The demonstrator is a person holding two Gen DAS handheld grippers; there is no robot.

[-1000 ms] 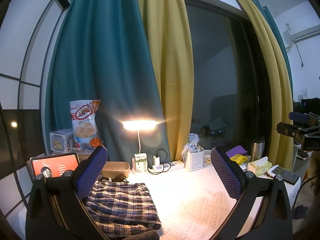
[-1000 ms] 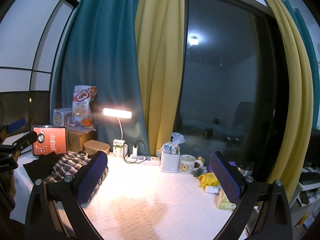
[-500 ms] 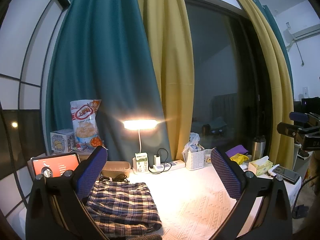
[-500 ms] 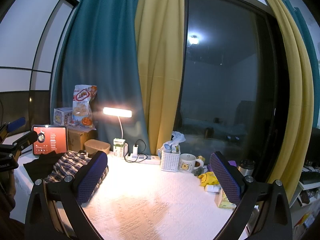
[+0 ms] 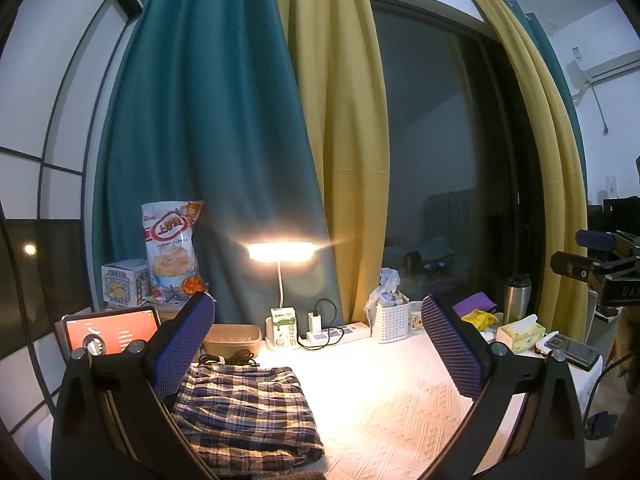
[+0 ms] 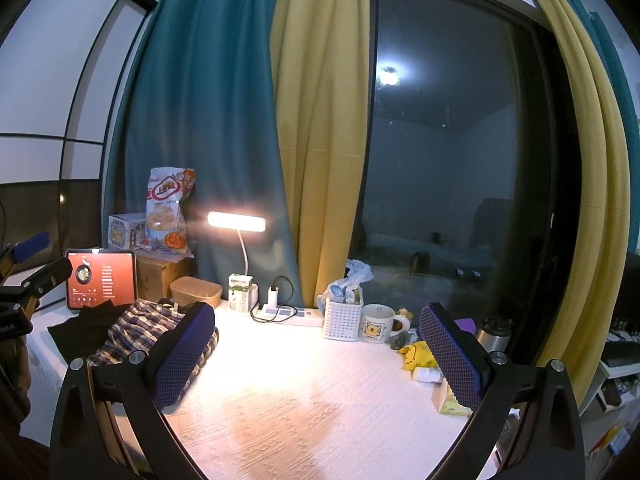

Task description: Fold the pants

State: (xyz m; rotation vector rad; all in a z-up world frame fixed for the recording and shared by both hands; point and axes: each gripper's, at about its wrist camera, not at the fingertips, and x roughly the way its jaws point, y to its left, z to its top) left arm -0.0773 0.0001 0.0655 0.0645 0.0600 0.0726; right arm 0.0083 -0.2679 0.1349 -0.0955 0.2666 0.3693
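Pants (image 5: 244, 412) folded beside left tool (image 5: 316, 344).

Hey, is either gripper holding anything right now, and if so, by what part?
Nothing is held. The left gripper and right gripper are both open and empty; the plaid pants lie folded on the table.

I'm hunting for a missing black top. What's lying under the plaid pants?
In the right wrist view, a dark garment spreads out from beneath the plaid pants on the white tablecloth. How far it reaches underneath is covered.
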